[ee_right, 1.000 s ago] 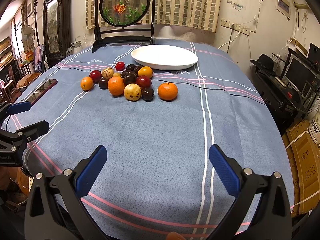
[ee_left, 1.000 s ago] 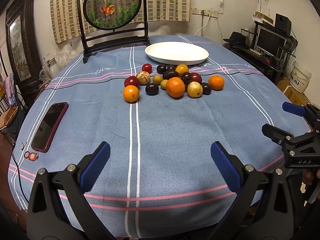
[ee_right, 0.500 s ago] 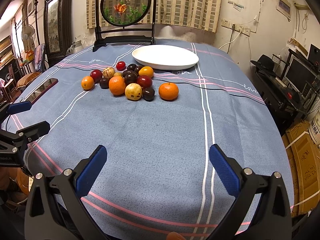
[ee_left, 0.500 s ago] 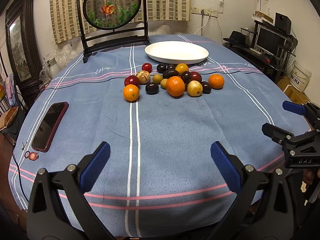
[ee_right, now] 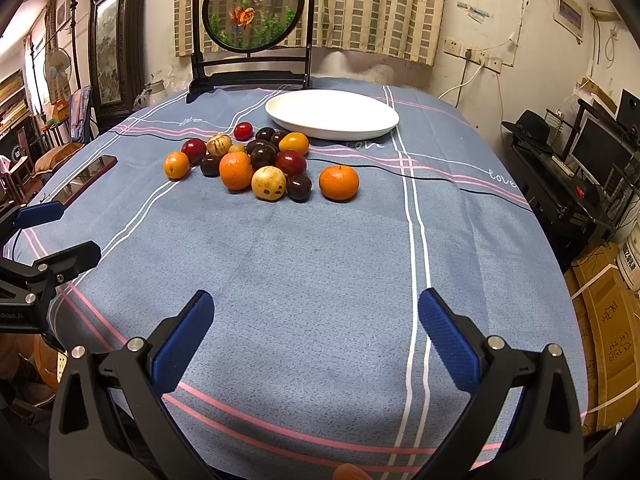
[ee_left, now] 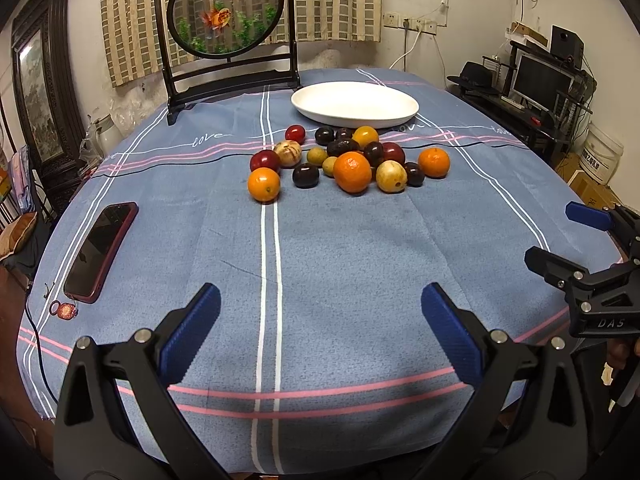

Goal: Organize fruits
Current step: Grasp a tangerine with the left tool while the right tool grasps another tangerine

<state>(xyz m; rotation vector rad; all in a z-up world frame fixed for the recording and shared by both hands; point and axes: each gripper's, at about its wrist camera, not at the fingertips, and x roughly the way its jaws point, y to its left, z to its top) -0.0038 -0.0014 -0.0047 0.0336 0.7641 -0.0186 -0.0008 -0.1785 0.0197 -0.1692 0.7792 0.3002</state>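
We see both tongs, left [ee_left: 320, 320] and right [ee_right: 316, 320], spread wide and empty over the near bench [ee_left: 360, 248]. Fruits [ee_left: 348, 158] lie clustered just before the plate [ee_left: 354, 104].

checked curtain [ee_left: 328, 0] | white wall [ee_right: 500, 8] — monitor desk [ee_left: 532, 96] right

Mid-frame on the table lie three oranges [ee_left: 352, 171], one yellow-orange fruit [ee_left: 365, 136], three red fruits [ee_left: 295, 133], five dark plums [ee_left: 305, 175], two pale speckled fruits [ee_left: 391, 176] and two small green ones [ee_left: 317, 155]. One white plate [ee_left: 354, 104] sits above them, one phone [ee_left: 101, 250] at left.
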